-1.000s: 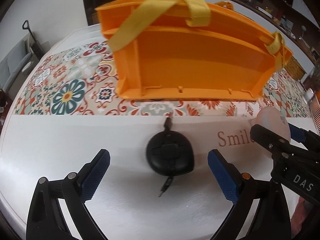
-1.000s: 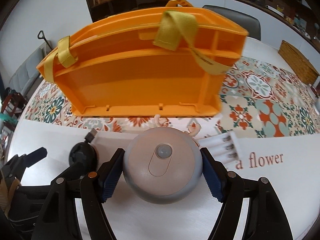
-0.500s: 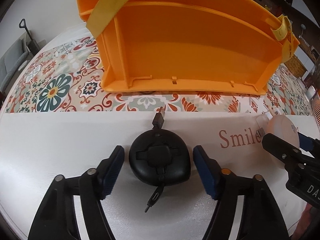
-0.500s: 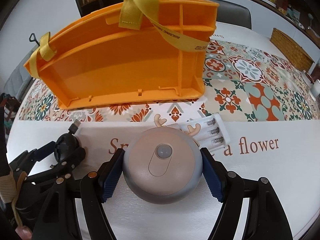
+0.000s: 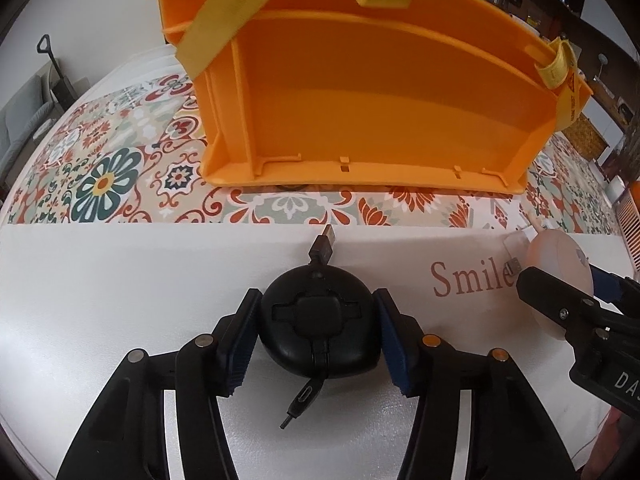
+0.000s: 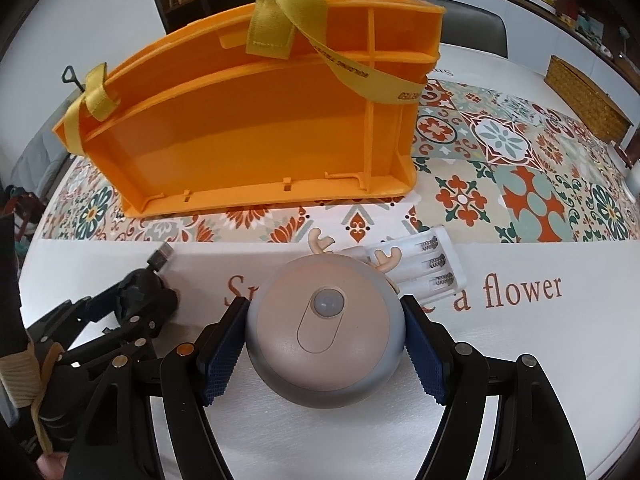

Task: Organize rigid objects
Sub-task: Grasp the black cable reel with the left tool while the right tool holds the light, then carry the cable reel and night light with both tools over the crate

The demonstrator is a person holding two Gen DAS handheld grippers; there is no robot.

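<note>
The left hand-held gripper (image 5: 318, 332) has just been closing and clamps the cable reel (image 5: 318, 330) on the surface (image 5: 120, 280); its dangling plug could snag. The right hand-held gripper (image 6: 324, 346) clamps the round lamp (image 6: 324, 336), which might squirt free.

There is one orange organizer tray (image 5: 384, 92), with two yellow straps on it: one looped over the top edge (image 6: 280, 20) and one at the far end (image 6: 86, 108). One black round cable reel (image 5: 320, 328) lies on the table, with two plugs sticking out of it, a flat one at the back (image 5: 325, 242) and a small one at the front (image 5: 300, 402). There is one round grey-and-beige sensor light (image 6: 324, 334) bearing two little antlers (image 6: 386, 258). One white battery holder (image 6: 420, 264) shows three slots. Two grippers are in view, one left (image 5: 316, 340) and one right (image 6: 324, 352). One patterned table runner (image 6: 520, 184) crosses the one white table (image 5: 120, 280), and one wicker basket (image 6: 588, 100) sits far back.
</note>
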